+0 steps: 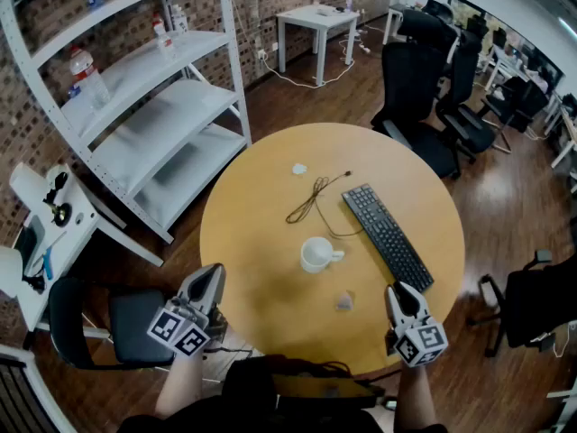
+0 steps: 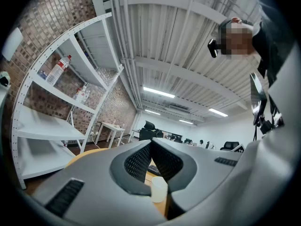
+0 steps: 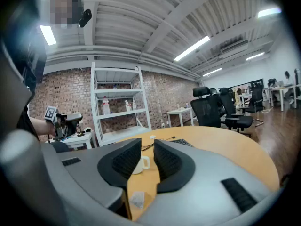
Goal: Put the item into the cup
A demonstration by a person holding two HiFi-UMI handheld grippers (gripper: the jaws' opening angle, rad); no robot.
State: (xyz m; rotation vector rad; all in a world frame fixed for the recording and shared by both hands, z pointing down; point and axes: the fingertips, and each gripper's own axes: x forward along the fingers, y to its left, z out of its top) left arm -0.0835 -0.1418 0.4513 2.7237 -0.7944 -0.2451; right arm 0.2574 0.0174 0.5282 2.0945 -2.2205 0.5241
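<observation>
Small crumpled item (image 1: 345,302) lies on the round table (image 1: 261,269), long axis probably too small to call, near the upright cup (image 1: 315,253) whose handle points at the keyboard (image 1: 388,235); right gripper (image 1: 402,290) nearby, jaws narrowly apart and empty; left gripper (image 1: 213,272) pinched together, empty.

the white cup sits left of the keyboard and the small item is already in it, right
The item is not in the cup: the head view shows it lying on the table, apart from the cup. The cup does sit left of the keyboard.
</observation>
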